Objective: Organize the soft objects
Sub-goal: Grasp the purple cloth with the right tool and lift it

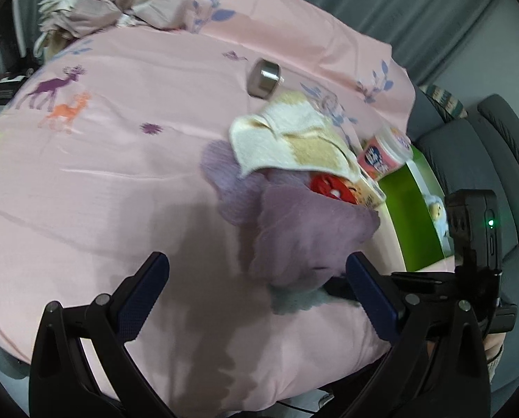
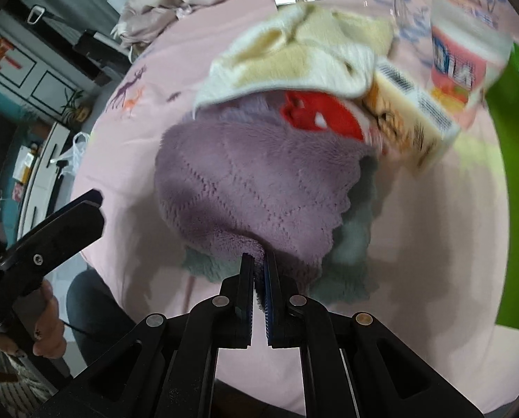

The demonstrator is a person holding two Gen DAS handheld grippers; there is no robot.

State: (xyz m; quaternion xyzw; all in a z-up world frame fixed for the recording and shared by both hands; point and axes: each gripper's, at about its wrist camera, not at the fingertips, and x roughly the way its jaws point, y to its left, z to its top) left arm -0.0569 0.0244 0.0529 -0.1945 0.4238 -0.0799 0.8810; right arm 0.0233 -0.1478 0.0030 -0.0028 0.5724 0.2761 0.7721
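Here, right gripper (image 2: 257,271) pinching the purple towel (image 2: 259,188) near the bed's (image 1: 102,181) right edge, left gripper (image 1: 256,292) spread wide beside it, cream towel (image 1: 294,136) draped behind, pink tub (image 1: 386,151) label too blurred to read, green box (image 1: 412,216) alongside.

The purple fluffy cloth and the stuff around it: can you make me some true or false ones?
1. The right gripper is pinching the purple cloth. True.
2. The left gripper is shut tight on something. False: it is open and holds nothing.
3. A cream towel lies on top of the pile. True.
4. The metal cylinder sits in the green bin. False: it lies on the pink sheet.
5. The purple cloth is folded neatly. False: it is bunched up.
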